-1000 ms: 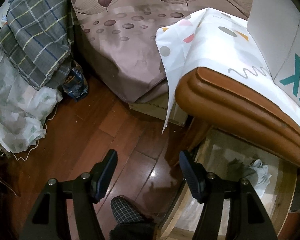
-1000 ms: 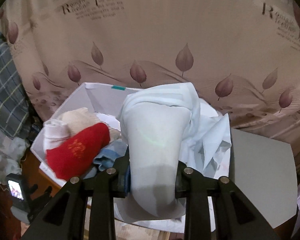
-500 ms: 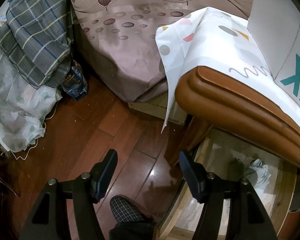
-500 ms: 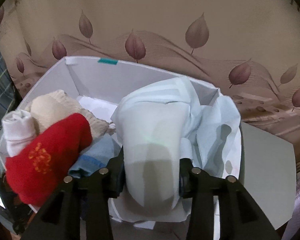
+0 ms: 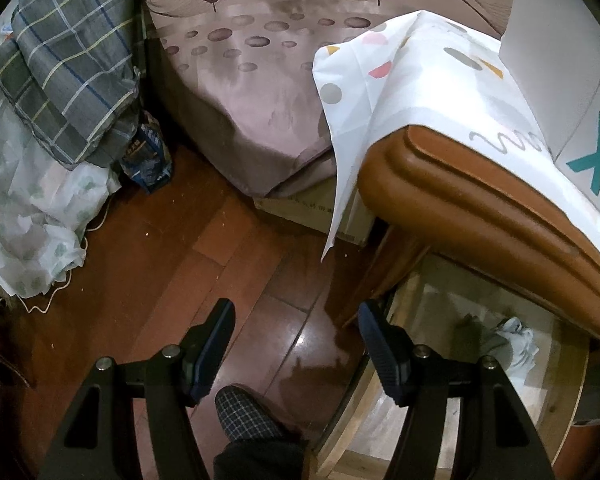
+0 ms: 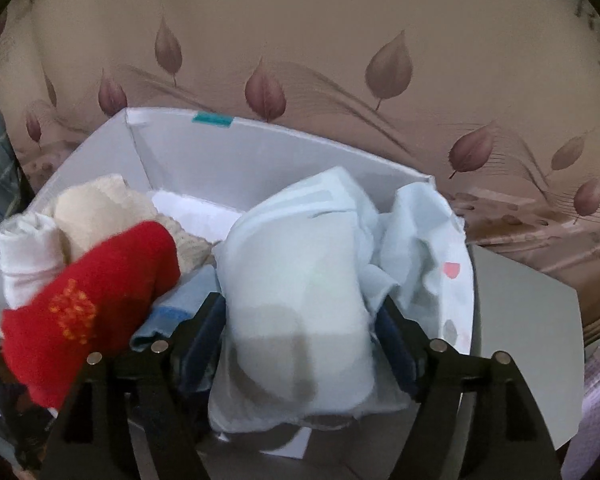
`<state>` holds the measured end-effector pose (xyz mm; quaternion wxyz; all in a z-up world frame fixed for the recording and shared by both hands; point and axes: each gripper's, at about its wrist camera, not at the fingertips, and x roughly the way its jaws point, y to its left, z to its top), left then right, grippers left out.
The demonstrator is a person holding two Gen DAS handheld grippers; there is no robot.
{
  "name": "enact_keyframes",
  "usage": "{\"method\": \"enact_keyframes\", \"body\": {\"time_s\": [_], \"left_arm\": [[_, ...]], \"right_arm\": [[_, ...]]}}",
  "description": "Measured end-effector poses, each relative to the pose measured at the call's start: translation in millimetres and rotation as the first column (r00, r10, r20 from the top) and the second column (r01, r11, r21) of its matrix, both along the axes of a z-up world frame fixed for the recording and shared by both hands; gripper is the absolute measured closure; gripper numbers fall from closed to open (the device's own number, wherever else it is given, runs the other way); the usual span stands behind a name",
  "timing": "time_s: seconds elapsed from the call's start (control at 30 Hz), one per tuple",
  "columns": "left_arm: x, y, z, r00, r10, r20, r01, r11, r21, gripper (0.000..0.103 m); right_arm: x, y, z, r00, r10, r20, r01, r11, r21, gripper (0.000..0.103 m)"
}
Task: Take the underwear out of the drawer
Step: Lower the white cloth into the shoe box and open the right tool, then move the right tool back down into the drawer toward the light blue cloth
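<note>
A pale blue, softly rolled cotton underwear bundle [image 6: 296, 300] is clamped between the two black fingers of the right gripper [image 6: 300, 336], held just above the near edge of a white open cardboard box [image 6: 260, 152] that contains a red knitted sock [image 6: 88, 304] and a cream knitted item [image 6: 100, 204] at its left. The left gripper [image 5: 296, 344] is held idle with its fingers apart over the dark wooden floor [image 5: 160, 248], beside the open wooden drawer [image 5: 428, 360] (a crumpled pale cloth [image 5: 516, 340] is seen inside). To finish well, the bundle would best be lowered into the free right part of the box before the grip is released, so that no trailing fabric catches on the rim.
</note>
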<state>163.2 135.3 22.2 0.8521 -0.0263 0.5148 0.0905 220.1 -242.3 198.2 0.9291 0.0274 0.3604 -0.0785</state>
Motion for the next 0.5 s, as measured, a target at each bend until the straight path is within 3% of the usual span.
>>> {"method": "enact_keyframes", "body": {"time_s": [0.23,0.37,0.5], "left_arm": [[1.8,8.9,-0.9,0.999,0.036,-0.005,-0.036,0.999,-0.017,0.037],[1.5,13.8,-2.1,0.998,0.064,-0.014,-0.064,0.998,-0.029,0.037],[2.4,15.3,-2.9,0.997,0.072,-0.019,-0.073,0.997,-0.025,0.037]], "right_arm": [[-68.6,1.9,19.9,0.991,0.078,0.111,-0.077,0.997,-0.016,0.03],[-113.7,18.5,3.6,0.977,0.18,0.114,-0.174,0.983,-0.066,0.03],[-149.9,40.5,-31.6,0.958,0.278,0.067,-0.269,0.956,-0.12,0.03]]}}
